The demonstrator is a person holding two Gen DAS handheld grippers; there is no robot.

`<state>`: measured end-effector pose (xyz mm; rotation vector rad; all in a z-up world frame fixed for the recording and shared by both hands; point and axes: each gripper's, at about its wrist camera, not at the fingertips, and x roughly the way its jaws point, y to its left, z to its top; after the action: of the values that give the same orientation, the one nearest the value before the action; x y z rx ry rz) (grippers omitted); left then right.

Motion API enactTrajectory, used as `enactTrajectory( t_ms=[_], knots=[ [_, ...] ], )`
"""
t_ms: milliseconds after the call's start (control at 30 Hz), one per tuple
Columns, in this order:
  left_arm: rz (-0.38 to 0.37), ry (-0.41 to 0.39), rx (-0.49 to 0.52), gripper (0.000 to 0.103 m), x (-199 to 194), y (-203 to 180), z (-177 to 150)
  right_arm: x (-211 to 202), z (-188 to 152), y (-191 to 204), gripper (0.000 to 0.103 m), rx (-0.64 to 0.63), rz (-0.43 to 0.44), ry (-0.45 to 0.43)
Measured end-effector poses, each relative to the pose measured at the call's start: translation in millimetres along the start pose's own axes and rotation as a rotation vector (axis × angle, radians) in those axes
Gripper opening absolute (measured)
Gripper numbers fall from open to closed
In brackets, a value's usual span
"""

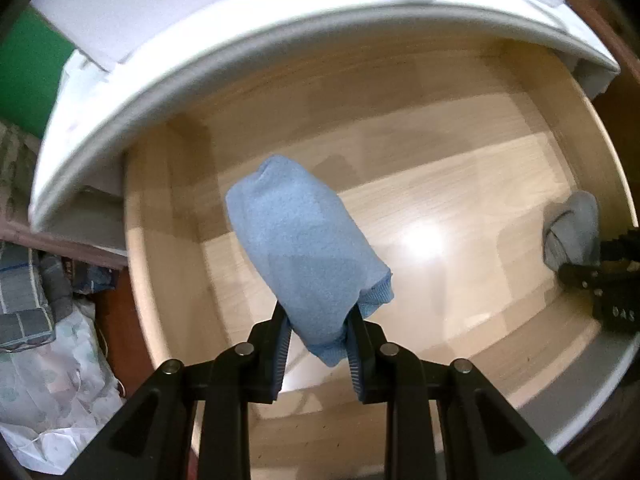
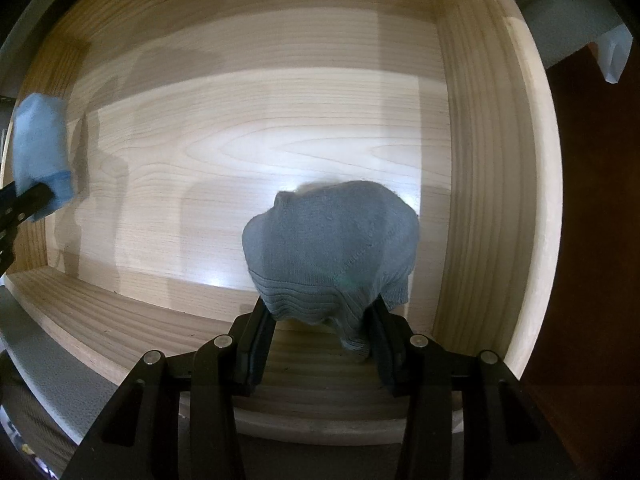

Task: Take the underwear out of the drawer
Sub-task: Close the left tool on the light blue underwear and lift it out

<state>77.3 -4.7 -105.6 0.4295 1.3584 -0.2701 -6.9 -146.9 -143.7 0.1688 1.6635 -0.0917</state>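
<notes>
- Left gripper: fingers clenched on a rolled light-blue underwear piece. The bundle stands out past the fingertips over the left part of the open drawer.
- Whether the blue bundle touches the drawer floor, cannot tell.
- Right gripper: pointing down into the drawer, fingers clenched on a grey knitted underwear piece, its ribbed band caught between the pads.
- Grey bundle sits over the right part of the drawer, near the right wall.
- The two bundles are well apart; each shows at the edge of the other camera's view.
- Drawer: pale wood grain, floor otherwise bare, a bright glare patch at its middle.
- A white cabinet front curves above the drawer.
- Left of the drawer, outside it: a heap of patterned fabric and bags.
</notes>
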Motion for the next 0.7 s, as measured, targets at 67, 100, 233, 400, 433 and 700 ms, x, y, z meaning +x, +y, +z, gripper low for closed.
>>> enactTrajectory(
  t_ms=[67, 100, 233, 400, 433, 700],
  knots=[
    [0.013, -0.026, 0.009, 0.025, 0, -16, -21, 0, 0, 0, 0.042, 0.000, 0.000, 0.000],
    [0.024, -0.039, 0.017, 0.025, -8, -16, -24, 0, 0, 1, 0.042, -0.001, 0.000, -0.001],
    [0.039, -0.083, 0.019, 0.025, -47, 1, -20, 0, 0, 0, 0.041, -0.001, 0.000, 0.000],
    [0.048, -0.129, 0.022, 0.025, -80, 13, -12, -1, 2, 1, 0.040, -0.001, -0.004, -0.003],
    [0.046, -0.135, 0.023, 0.025, -84, 13, -13, -2, 3, 1, 0.040, -0.001, -0.004, -0.003],
    [0.029, -0.220, -0.002, 0.025, -100, 28, -18, -1, 1, 0, 0.040, 0.000, -0.006, 0.000]
  ],
)
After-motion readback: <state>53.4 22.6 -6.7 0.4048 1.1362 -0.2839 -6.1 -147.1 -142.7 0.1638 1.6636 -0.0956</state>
